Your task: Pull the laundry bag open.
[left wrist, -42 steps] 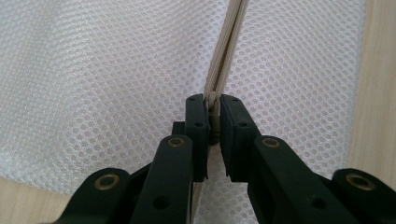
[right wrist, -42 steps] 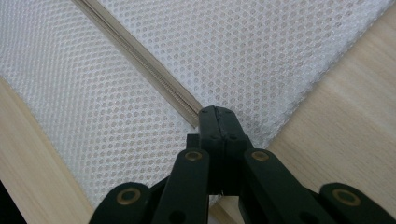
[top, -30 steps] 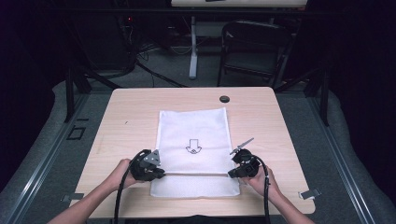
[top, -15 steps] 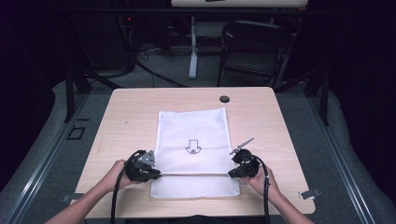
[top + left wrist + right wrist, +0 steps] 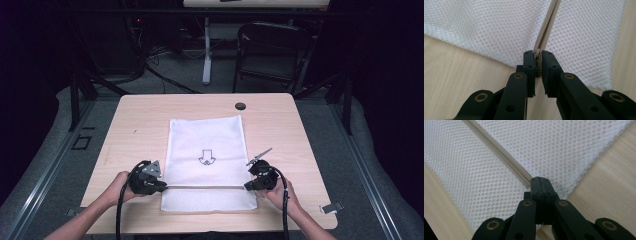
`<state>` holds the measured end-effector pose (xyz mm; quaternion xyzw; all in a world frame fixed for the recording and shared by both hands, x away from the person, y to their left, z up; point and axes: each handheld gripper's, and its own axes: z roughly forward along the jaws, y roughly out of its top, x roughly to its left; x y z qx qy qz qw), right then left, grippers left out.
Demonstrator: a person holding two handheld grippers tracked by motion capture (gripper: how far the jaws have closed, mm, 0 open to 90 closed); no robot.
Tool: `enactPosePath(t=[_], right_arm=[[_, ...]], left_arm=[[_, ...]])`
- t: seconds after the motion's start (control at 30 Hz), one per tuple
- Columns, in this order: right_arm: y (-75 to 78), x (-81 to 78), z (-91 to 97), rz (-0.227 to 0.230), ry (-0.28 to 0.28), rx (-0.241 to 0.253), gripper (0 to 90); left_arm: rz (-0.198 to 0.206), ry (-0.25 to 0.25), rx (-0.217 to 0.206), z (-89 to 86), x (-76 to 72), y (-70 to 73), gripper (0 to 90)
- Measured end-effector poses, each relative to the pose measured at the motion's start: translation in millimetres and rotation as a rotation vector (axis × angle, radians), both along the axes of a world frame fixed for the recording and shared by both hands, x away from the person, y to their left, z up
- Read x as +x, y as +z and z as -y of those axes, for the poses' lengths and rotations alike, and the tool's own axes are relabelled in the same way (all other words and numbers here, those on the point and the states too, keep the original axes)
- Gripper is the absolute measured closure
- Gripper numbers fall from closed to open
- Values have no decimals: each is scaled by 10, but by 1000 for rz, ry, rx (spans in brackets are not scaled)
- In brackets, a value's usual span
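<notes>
Dark room around us, one wooden table [image 5: 130, 125] carries one white mesh laundry bag [image 5: 207, 137] lying flat near its front edge. Our left tool [image 5: 537, 62] pinches the beige zipper pull [image 5: 538, 61]; our right tool [image 5: 539, 185] is clamped on the bag's edge at the zipper's [image 5: 499, 153] end. We judge a steady, level pull along the zipper with the right holding taut works best

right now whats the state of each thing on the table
mesh bag: flat on the table, arrow print up
zipper: closed along the stretch between the grippers
zipper pull: pinched in the left gripper
left gripper: shut on the zipper pull
right gripper: shut on the bag's zipper end
table: bare wood around the bag
</notes>
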<state>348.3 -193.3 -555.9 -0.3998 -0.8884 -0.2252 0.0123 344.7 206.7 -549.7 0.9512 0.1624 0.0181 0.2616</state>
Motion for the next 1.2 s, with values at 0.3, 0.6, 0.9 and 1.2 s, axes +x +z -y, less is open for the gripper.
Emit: enactPosePath(t=[0.3, 0.6, 0.9, 1.2], right_arm=[[-4, -17, -15, 4, -18, 9, 900], [10, 5, -1, -2, 8, -15, 900], [16, -12, -31, 15, 14, -30, 900], [20, -10, -23, 16, 30, -30, 900]], left_arm=[[21, -9, 20, -36, -32, 20, 831], [6, -6, 7, -78, -43, -7, 830], [9, 43, -21, -87, -55, -32, 826], [-21, 150, -126, -195, -30, -6, 565]])
